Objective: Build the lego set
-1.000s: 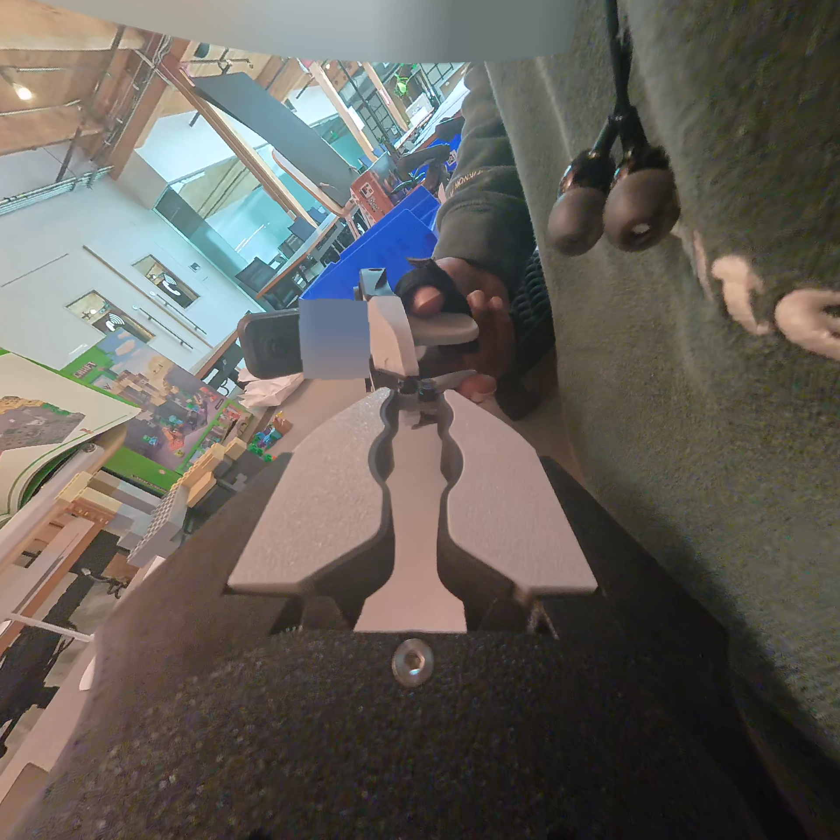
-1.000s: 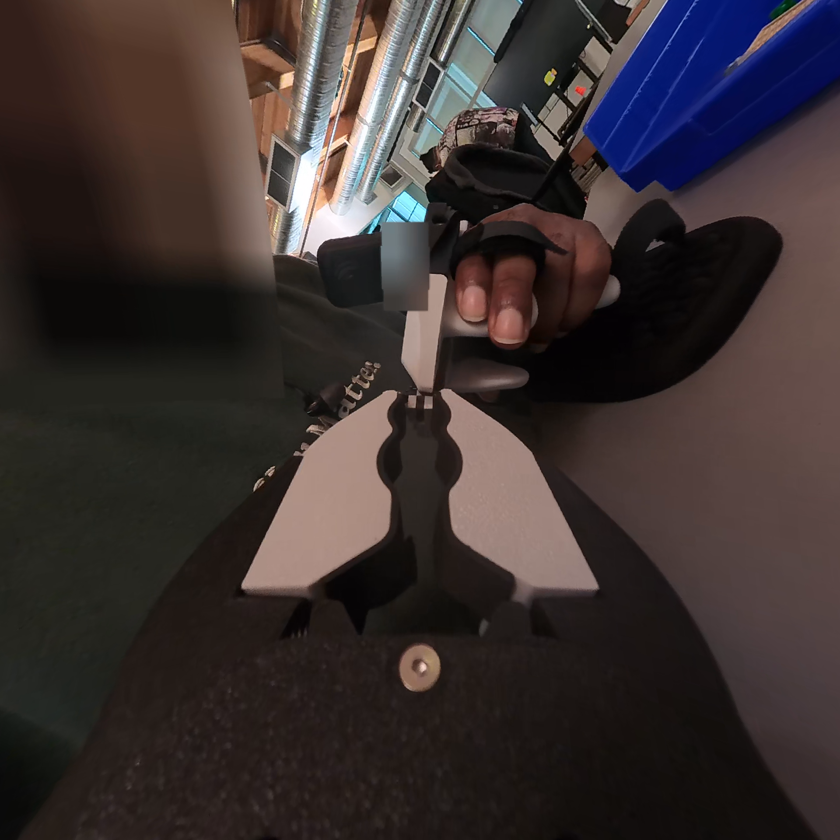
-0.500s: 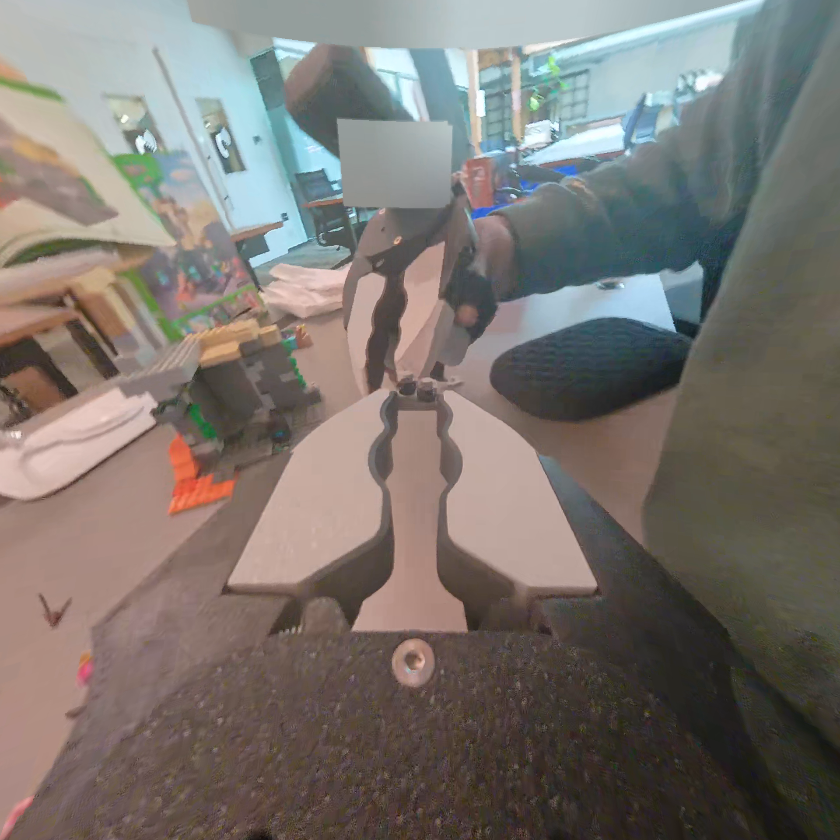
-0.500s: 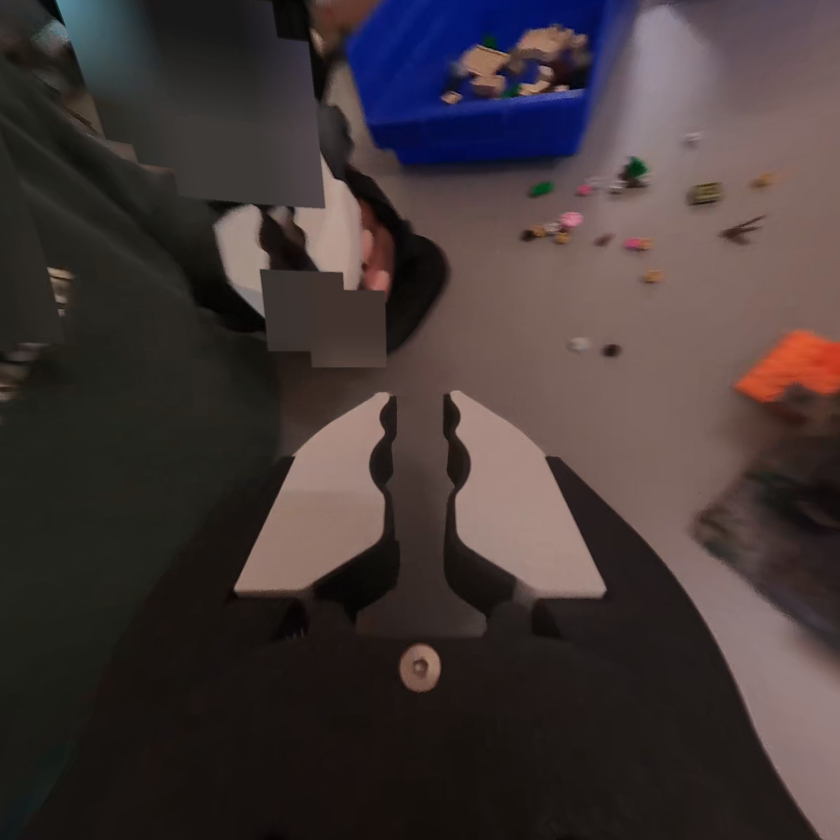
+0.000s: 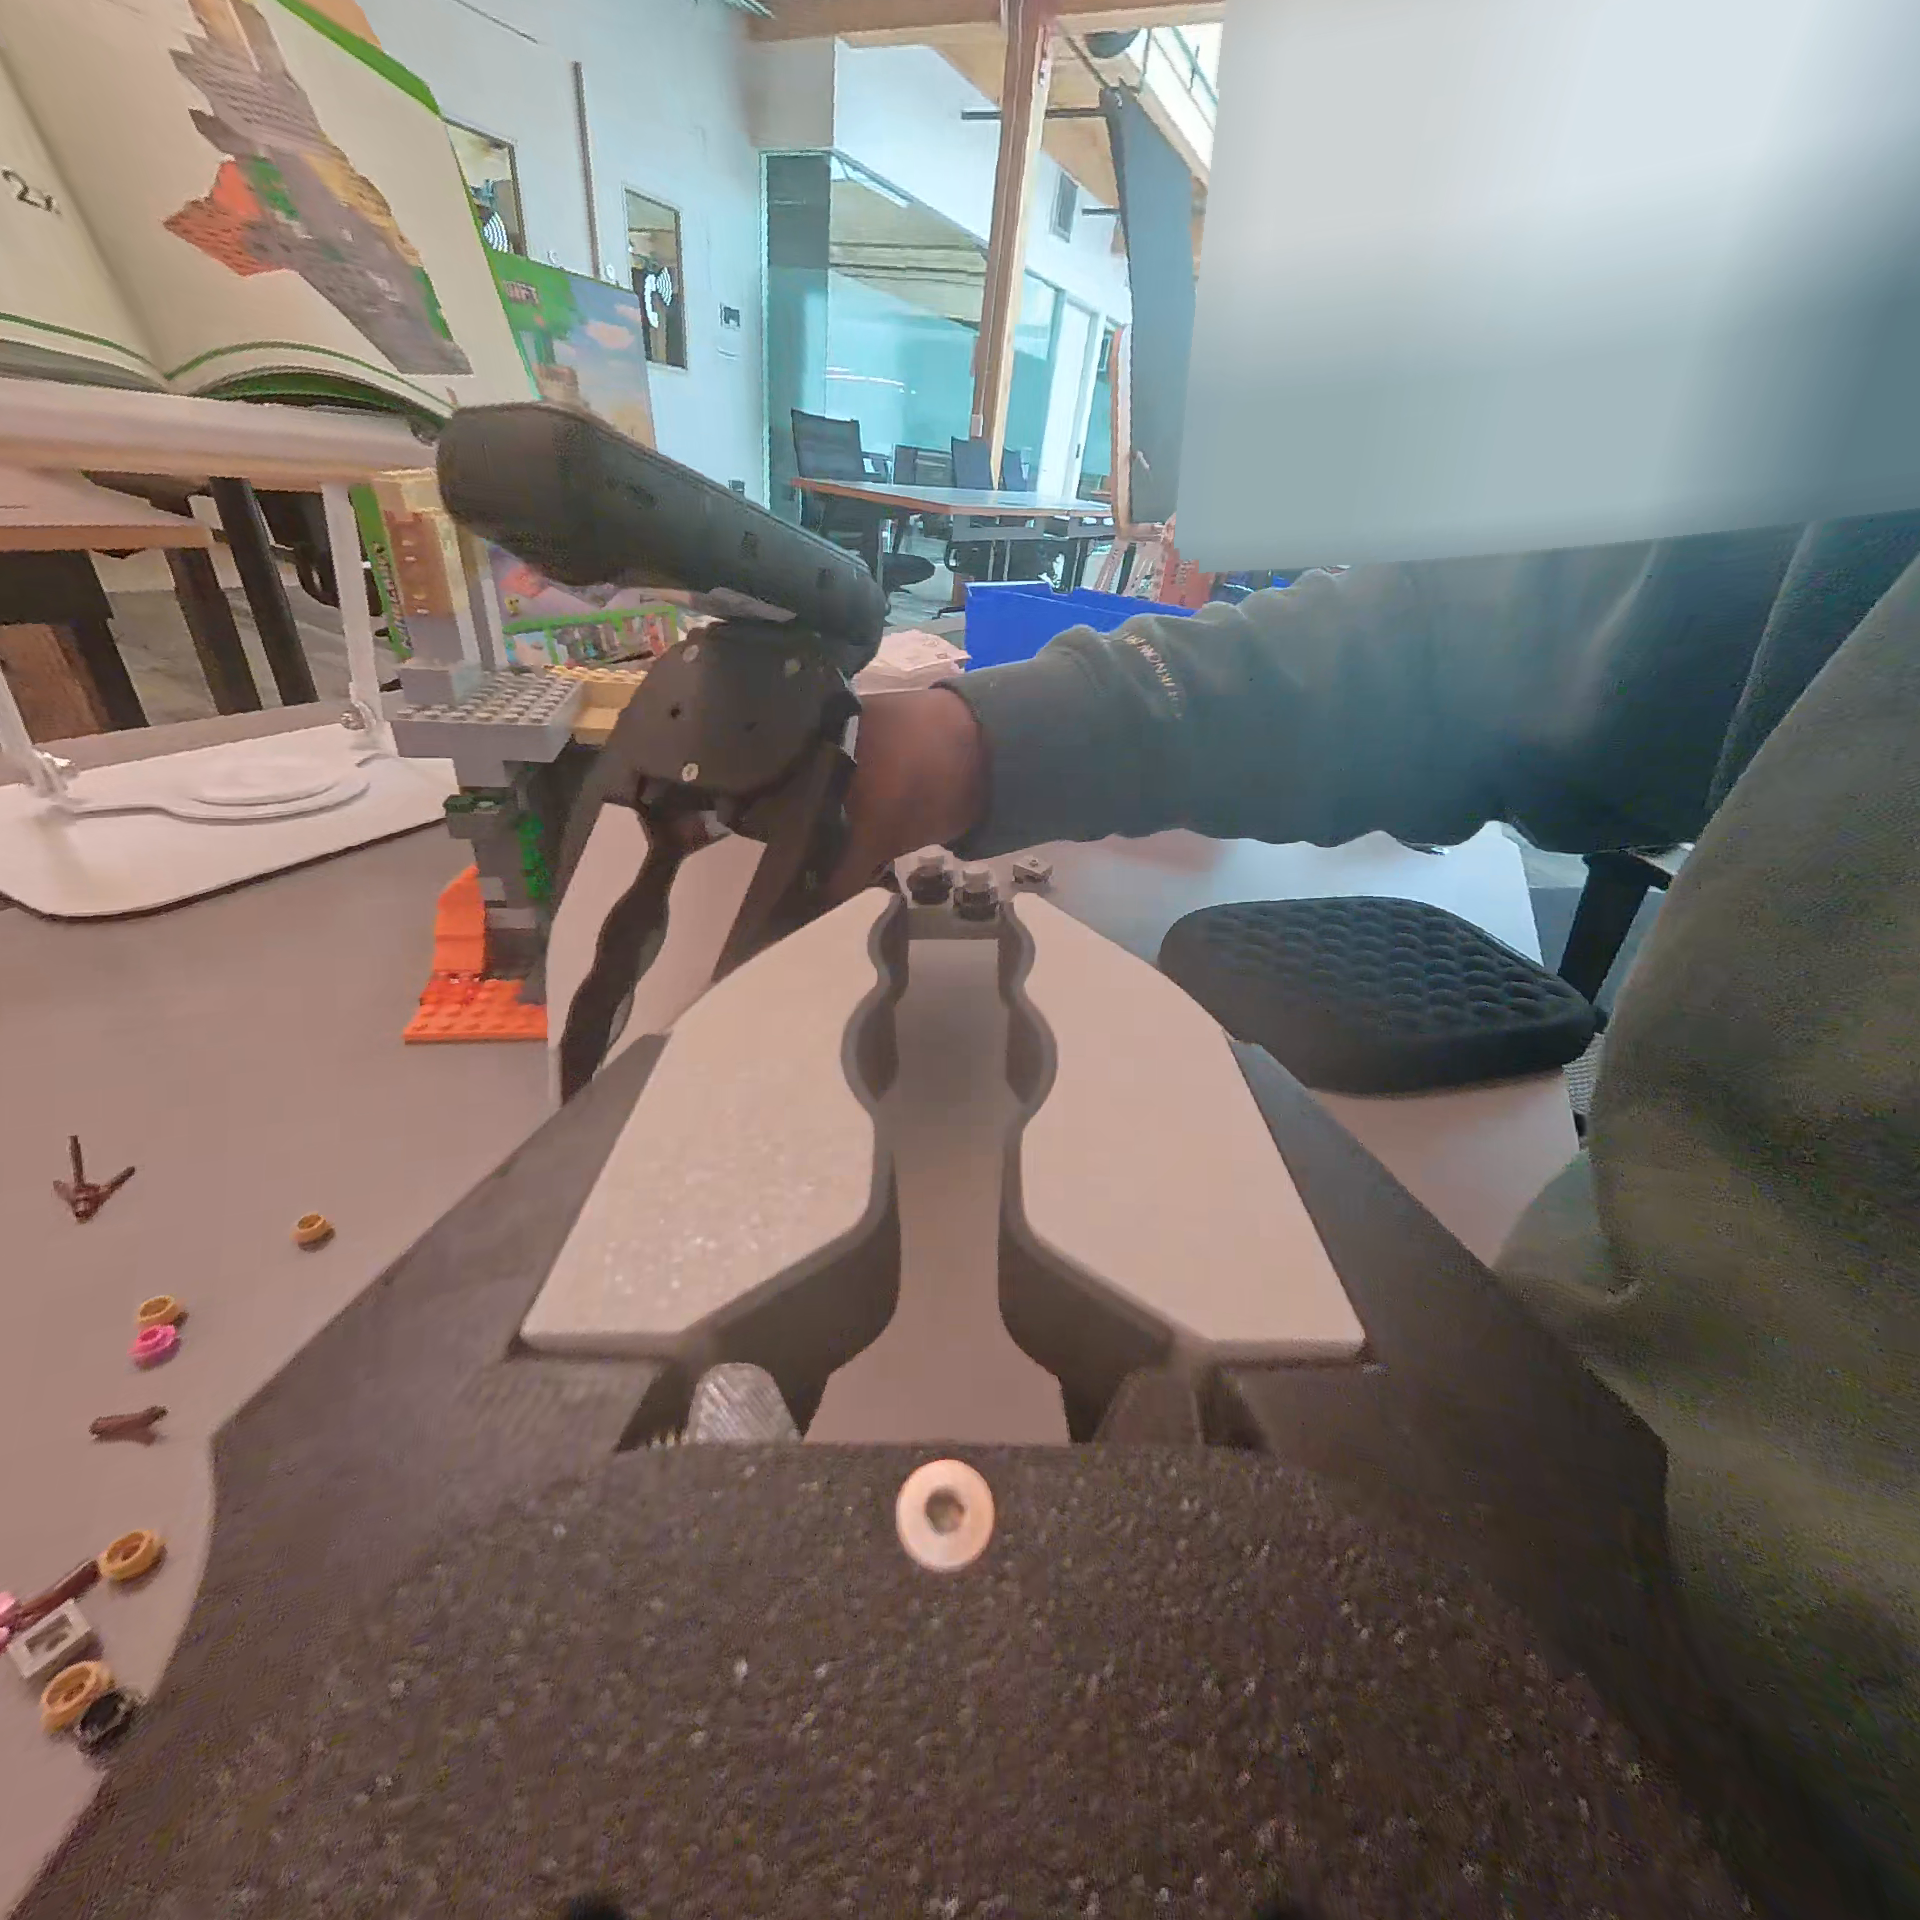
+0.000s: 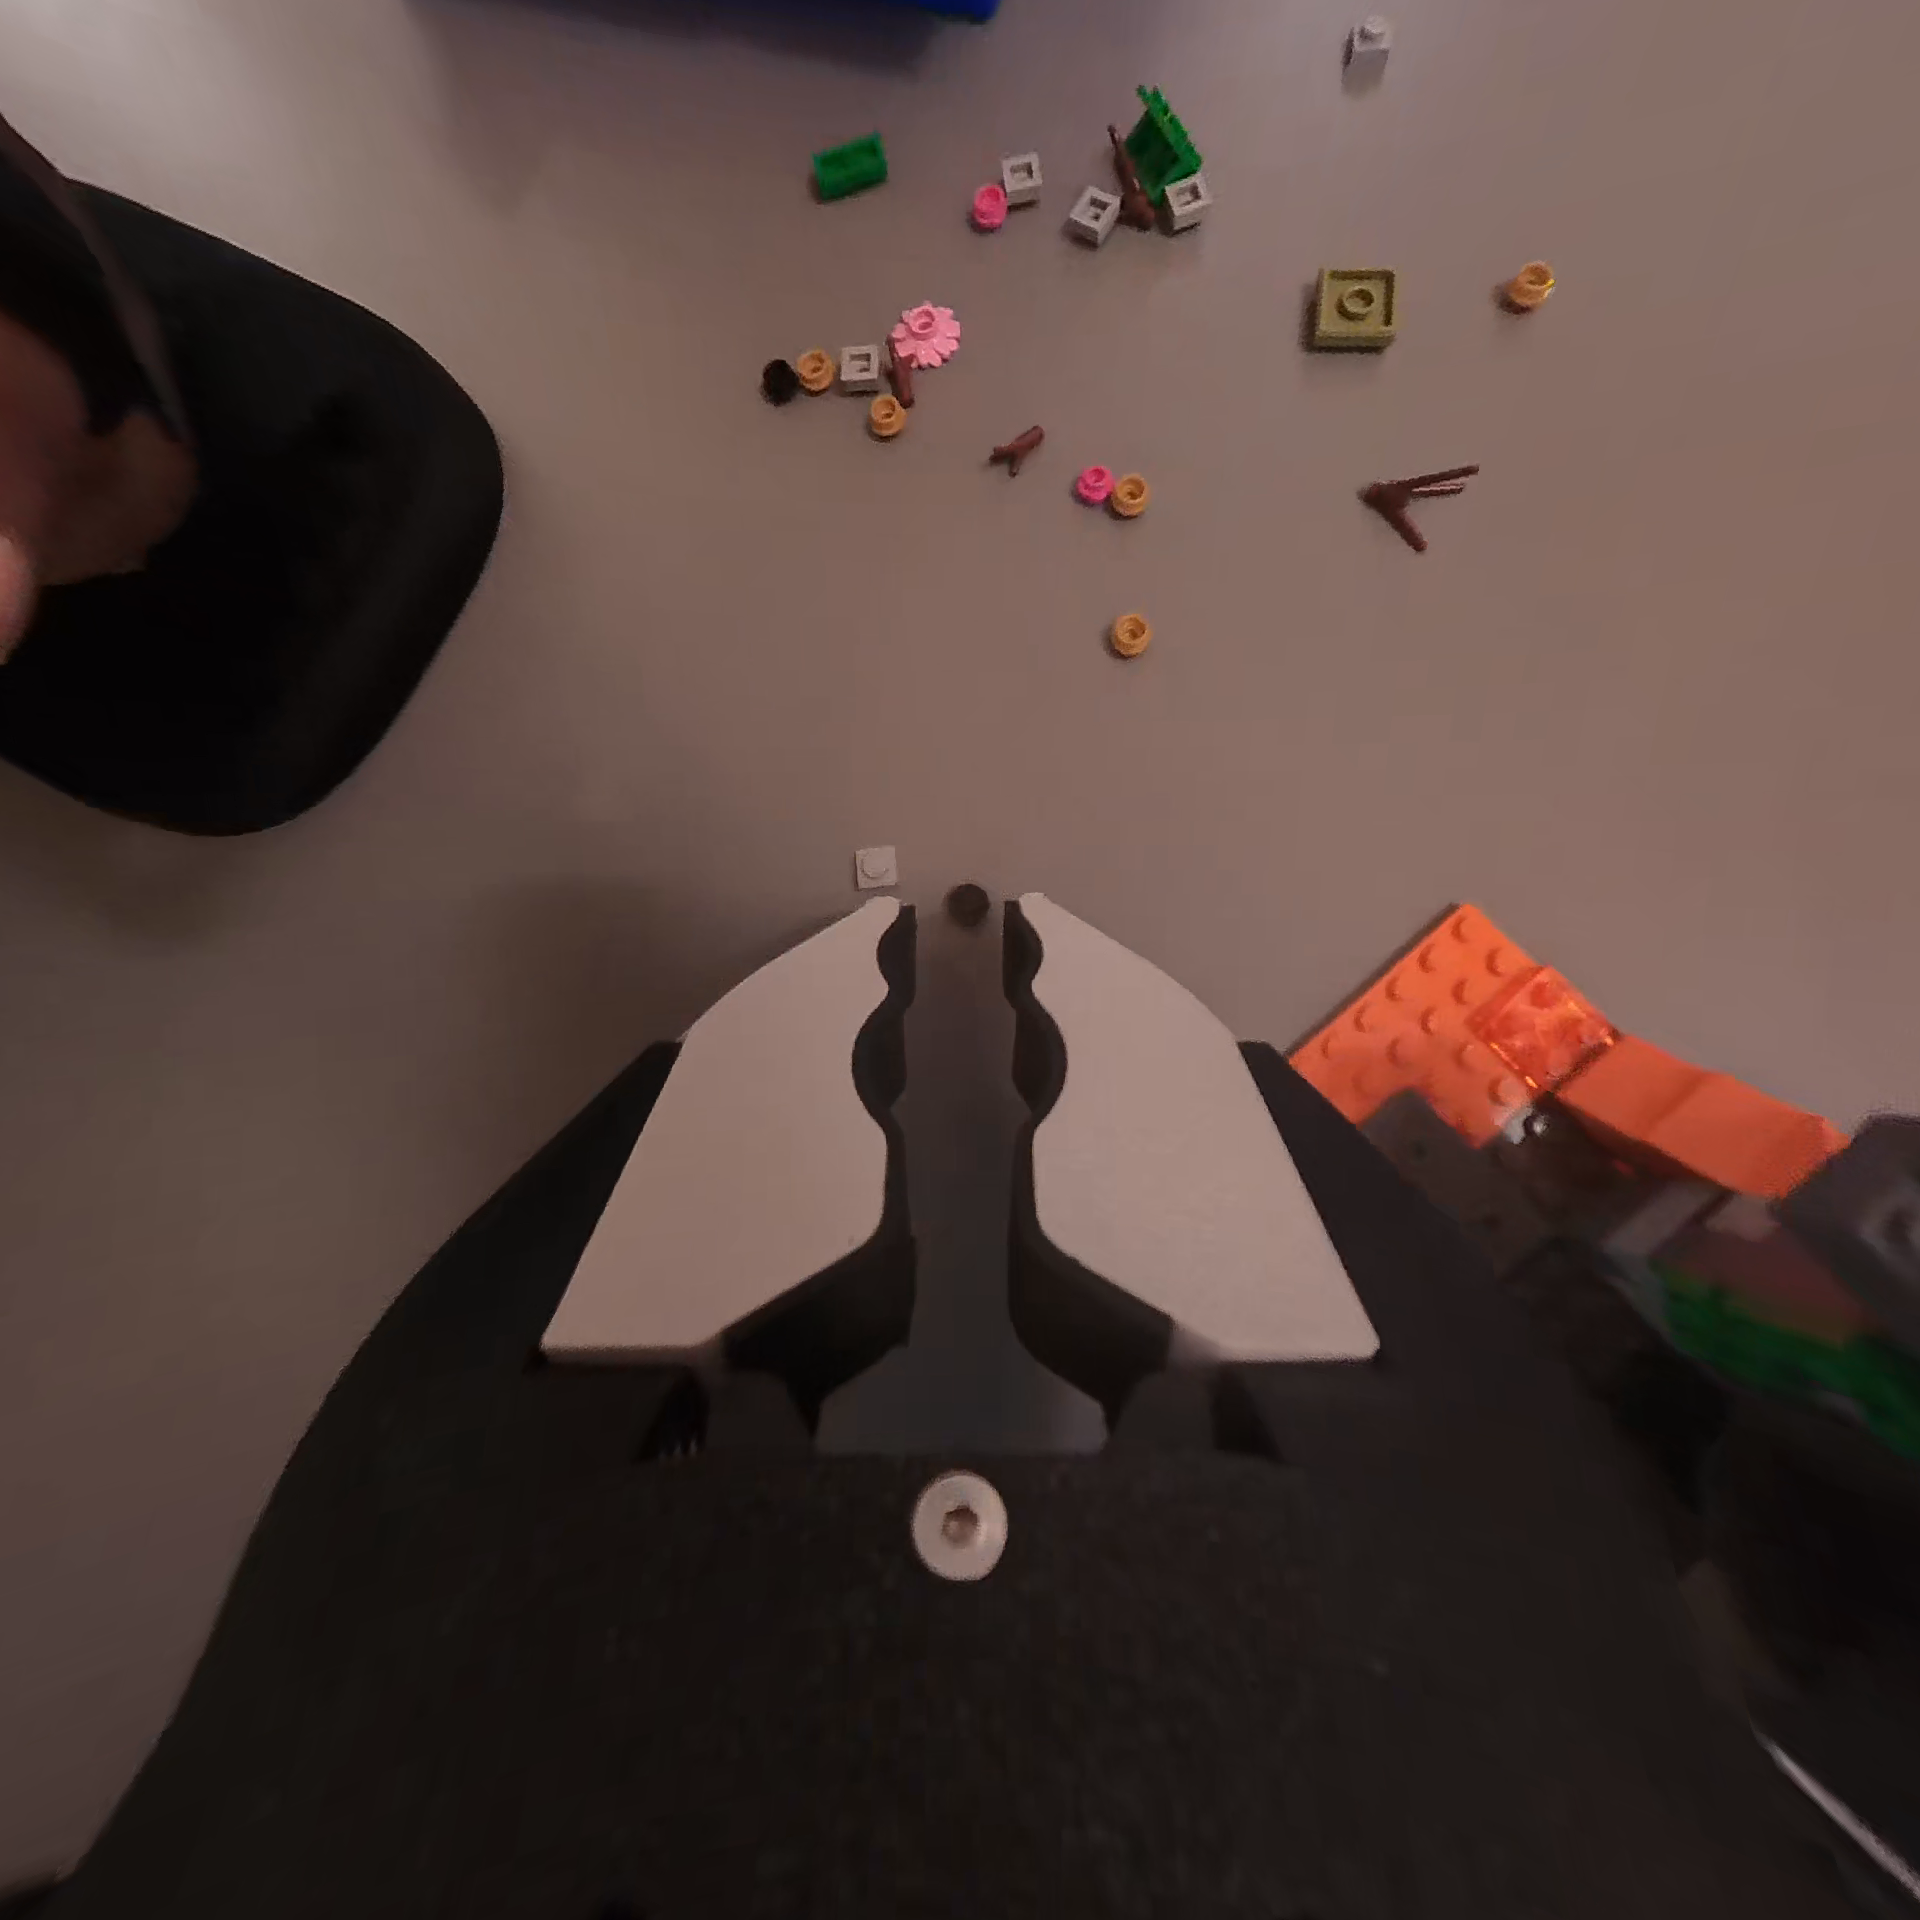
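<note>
My left gripper (image 5: 951, 920) is shut on a small grey plate with two dark round studs on top (image 5: 954, 896), held above the table. My right gripper (image 6: 961, 912) is open and points down at the table. A small dark round piece (image 6: 967, 902) lies just off its tips, with a light grey 1x1 plate (image 6: 876, 865) beside it. The right gripper also shows in the left wrist view (image 5: 665, 935), open and close to the lego build (image 5: 488, 810). The build's orange base plate (image 6: 1444, 1029) lies right of the right gripper.
Several loose small pieces (image 6: 925, 332) lie scattered on the grey table beyond the right gripper. A black wrist rest (image 6: 260, 540) lies at the left, also in the left wrist view (image 5: 1371, 987). An open instruction booklet (image 5: 260, 208) stands on a white holder behind the build. My right fingertips sit around 15 cm from my left ones.
My right gripper left the piece held by the left gripper and swung down to the table over the dark round piece. My left gripper turned level, still holding its piece.
</note>
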A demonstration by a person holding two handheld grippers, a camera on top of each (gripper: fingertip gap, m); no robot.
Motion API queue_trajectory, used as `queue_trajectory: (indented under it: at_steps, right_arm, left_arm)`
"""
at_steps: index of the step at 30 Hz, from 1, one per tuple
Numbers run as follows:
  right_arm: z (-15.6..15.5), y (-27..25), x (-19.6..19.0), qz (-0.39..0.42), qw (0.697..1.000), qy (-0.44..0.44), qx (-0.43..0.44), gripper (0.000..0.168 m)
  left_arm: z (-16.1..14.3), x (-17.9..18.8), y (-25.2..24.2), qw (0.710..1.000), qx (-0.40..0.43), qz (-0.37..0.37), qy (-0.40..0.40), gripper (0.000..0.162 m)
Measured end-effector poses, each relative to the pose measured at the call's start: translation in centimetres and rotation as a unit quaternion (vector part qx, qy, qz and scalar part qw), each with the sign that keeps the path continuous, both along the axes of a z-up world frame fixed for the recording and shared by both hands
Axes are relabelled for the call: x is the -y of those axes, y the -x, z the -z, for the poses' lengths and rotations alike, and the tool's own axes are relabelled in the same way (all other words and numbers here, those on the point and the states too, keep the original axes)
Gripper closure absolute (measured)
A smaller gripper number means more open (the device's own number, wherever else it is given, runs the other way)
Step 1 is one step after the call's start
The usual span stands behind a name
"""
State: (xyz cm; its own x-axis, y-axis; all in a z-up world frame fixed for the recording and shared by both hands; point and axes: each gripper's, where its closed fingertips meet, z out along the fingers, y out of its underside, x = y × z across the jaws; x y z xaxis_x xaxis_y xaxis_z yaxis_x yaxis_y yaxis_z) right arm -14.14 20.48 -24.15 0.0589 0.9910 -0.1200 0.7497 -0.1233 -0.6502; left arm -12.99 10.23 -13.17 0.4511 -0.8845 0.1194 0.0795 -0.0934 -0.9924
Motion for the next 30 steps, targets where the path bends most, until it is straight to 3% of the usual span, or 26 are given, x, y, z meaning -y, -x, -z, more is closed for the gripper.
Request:
queue_trajectory:
  at_steps: [7, 10, 20, 30]
  right_arm:
    - [0.7, 1.0, 0.1, -0.011, 1.000, 0.007, 0.016, 0.154]
    - [0.9, 1.0, 0.1, -0.016, 1.000, -0.001, 0.024, 0.168]
    - [0.0, 0.1, 0.3, -0.008, 1.000, 0.005, 0.005, 0.165]
    - [1.2, 0.5, -0.2, -0.019, 0.998, -0.015, 0.050, 0.156]
  left_arm:
    - [0.0, -0.2, 0.3, 1.000, 0.012, 0.004, 0.015, 0.146]
    - [0.0, -0.2, 0.3, 1.000, 0.009, 0.002, 0.014, 0.146]
    - [0.3, -0.2, 0.3, 1.000, 0.000, -0.003, 0.016, 0.146]
    - [0.3, -0.2, 0.3, 1.000, 0.001, 0.000, 0.019, 0.146]
